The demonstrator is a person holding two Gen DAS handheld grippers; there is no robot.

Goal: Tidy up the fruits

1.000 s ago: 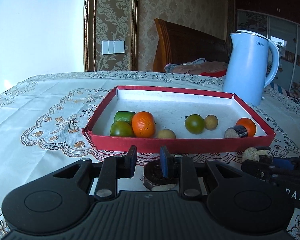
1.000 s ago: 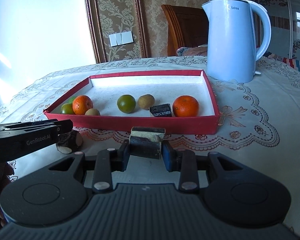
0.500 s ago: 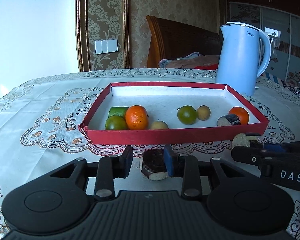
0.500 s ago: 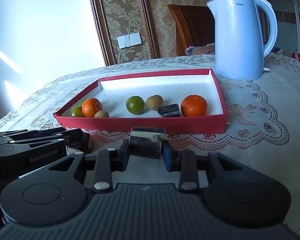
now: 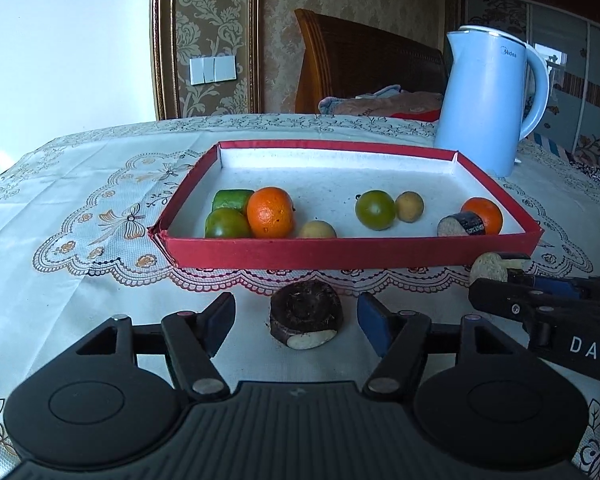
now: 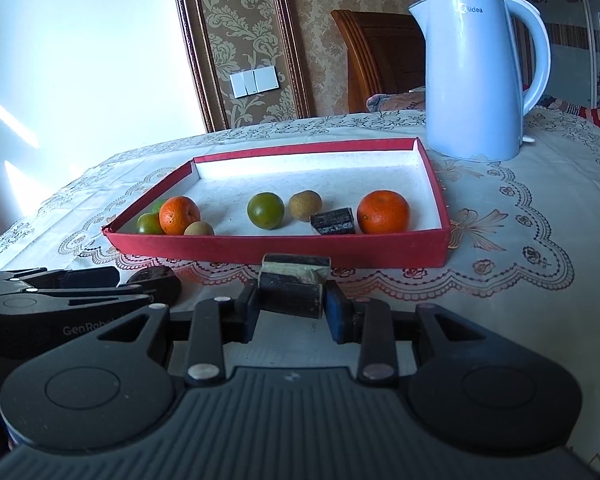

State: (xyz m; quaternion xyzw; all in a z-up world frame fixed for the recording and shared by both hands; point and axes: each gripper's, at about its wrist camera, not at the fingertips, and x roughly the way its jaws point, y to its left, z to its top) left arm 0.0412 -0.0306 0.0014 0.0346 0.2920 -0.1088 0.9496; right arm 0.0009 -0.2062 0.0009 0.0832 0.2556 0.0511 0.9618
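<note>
The left gripper (image 5: 296, 320) now stands with its jaws spread wide, where a second ago they sat close together around the dark sugarcane chunk (image 5: 306, 315). That chunk now lies free on the bench between the parted fingers, touching neither, low in the centre of the left wrist view. In the right wrist view it appears at lower left (image 6: 156, 282).

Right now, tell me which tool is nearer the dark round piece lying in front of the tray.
Left. The left tool is open around the dark round piece. The right tool, off to its right, grips a dark block.
</note>
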